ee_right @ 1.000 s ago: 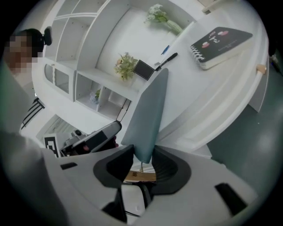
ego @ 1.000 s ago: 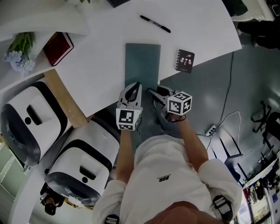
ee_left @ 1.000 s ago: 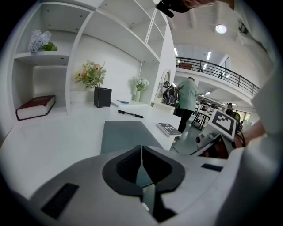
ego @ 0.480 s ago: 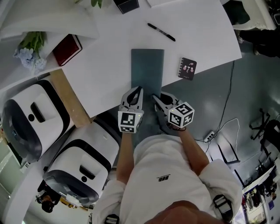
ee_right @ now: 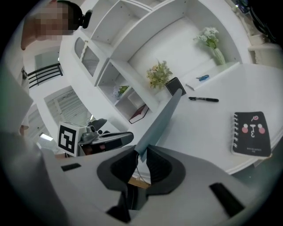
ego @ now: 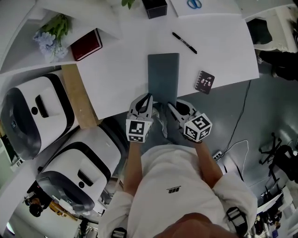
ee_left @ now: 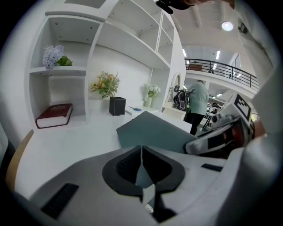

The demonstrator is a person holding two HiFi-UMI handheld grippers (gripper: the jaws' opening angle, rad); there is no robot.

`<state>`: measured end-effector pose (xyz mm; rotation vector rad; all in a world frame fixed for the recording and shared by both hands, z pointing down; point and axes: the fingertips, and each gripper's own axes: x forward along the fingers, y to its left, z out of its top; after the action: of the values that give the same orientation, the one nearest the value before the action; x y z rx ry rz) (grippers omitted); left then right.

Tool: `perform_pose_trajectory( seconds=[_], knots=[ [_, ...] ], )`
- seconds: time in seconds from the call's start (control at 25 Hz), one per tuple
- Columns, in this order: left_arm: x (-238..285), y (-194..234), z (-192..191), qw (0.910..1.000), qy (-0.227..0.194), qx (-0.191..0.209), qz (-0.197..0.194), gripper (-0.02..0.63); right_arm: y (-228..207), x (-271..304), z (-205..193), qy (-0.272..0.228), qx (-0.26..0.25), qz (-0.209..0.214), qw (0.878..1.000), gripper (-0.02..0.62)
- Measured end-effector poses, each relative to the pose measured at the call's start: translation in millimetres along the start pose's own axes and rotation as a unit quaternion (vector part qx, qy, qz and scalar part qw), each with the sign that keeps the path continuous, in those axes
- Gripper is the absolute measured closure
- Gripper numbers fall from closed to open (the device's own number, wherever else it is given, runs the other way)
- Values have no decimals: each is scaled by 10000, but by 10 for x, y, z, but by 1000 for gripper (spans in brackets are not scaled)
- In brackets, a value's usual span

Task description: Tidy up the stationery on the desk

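A grey-green folder [ego: 163,76] lies lengthwise on the white desk [ego: 116,69], its near end at the desk's edge. My left gripper [ego: 145,98] is shut on that near edge, the thin sheet pinched between its pads [ee_left: 141,152]. My right gripper [ego: 173,108] has just been closing and now pinches the folder's near right corner [ee_right: 140,152]; from there the folder [ee_right: 161,119] shows edge-on and tilted. A black pen [ego: 184,42] and a small black spiral notebook [ego: 205,82] lie to the right of the folder.
A red book [ego: 86,44] and flowers [ego: 51,35] sit on a shelf at the left. A black pen pot [ego: 154,8] and blue scissors [ego: 194,3] stand at the back. Two white machines [ego: 28,116] and a wooden panel [ego: 84,97] flank the desk below left.
The right gripper's jaws went from spread beside the folder to pinched on its corner, and the gripper rolled. Both grippers rose with the folder's near end.
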<state>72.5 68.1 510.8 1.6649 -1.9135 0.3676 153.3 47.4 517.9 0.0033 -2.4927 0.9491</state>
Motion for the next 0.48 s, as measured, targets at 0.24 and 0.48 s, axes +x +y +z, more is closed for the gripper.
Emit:
perform_pose_trajectory(
  seconds=[0.24, 0.48],
  knots=[
    [-140, 83, 16, 9998, -49, -35, 177, 606, 114, -15, 200, -151, -503, 79, 9986, 557],
    [-209, 138, 45, 9998, -101, -34, 189, 606, 157, 22, 276, -164, -672, 3, 9976, 560]
  ],
)
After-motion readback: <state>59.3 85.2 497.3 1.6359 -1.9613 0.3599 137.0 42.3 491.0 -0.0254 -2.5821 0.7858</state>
